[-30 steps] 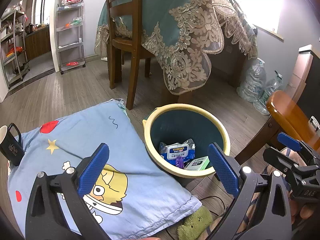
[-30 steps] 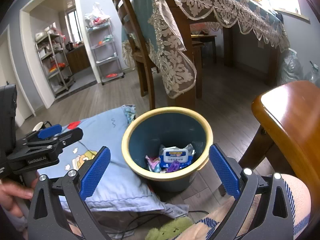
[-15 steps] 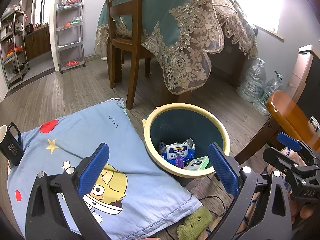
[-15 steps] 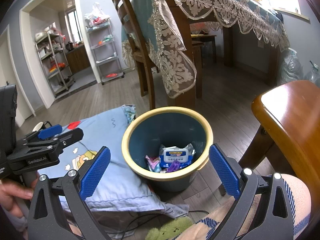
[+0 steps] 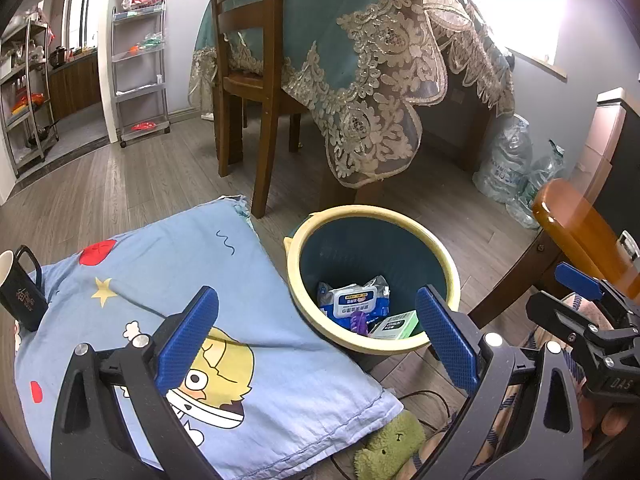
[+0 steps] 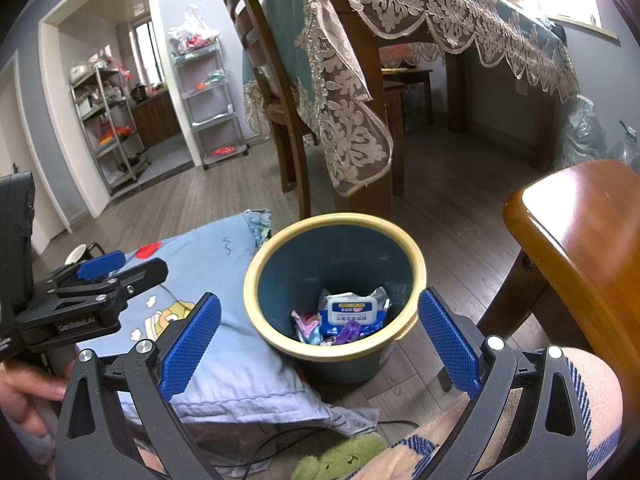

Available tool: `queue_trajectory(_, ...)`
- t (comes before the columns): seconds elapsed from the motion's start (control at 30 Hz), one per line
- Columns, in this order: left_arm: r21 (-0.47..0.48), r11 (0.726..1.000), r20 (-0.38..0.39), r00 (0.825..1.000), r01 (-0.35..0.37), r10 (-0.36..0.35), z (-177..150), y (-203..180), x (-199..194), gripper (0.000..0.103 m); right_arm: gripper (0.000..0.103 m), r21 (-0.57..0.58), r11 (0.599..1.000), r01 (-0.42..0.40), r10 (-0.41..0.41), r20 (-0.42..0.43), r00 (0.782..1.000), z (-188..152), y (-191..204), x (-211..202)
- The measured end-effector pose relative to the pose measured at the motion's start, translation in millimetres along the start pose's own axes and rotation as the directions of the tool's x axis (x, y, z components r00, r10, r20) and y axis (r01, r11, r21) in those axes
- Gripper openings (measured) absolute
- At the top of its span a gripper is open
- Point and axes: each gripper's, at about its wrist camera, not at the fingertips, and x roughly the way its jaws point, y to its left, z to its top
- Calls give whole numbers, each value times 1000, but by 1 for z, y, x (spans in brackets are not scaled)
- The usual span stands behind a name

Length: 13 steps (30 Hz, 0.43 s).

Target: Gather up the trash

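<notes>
Down at floor level, hovering over a bin [image 5: 372,216] at twelve o'clock, with both claws pointing into it. Holding the left claw [image 5: 316,300] spread wide and gripping nothing; holding the right claw [image 6: 319,300] just as wide, likewise carrying nothing. Seeing the trash lying at the bottom of the bin: a pack of wipes [image 5: 354,300], a small box [image 5: 394,326] at five o'clock of it, a purple wrapper [image 5: 358,322] between them, and, in the right view, a pink wrapper [image 6: 304,322] at nine o'clock of the pack. Finding no loose trash on the pillow [image 5: 180,272] just beside the bin at nine o'clock, so probably nearing the end of the job, or searching for a further piece.

Risking several things from here:
- Sweeping either claw low towards nine o'clock, snagging the pillow's cloth on an open finger, dragging it against the bin and tipping the collected trash back out.
- Swinging the left claw further that way and knocking the mug [image 5: 20,288] standing at the pillow's far edge.
- Mistaking the green plush toy [image 5: 390,446] at six o'clock, or the cable [image 5: 424,396] near it, for trash.
- Pulling the right claw towards three o'clock and striking the wooden chair [image 6: 580,240] close by.
- Working both claws so near one another and clashing them together.
</notes>
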Motion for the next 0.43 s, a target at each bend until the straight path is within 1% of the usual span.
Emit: queue_trajectory(0.43, 4, 1000, -11, 1000, -3, 3, -1, 1, 1, 97, 98, 0, 1000, -1, 1, 0, 1000, 0, 0, 0)
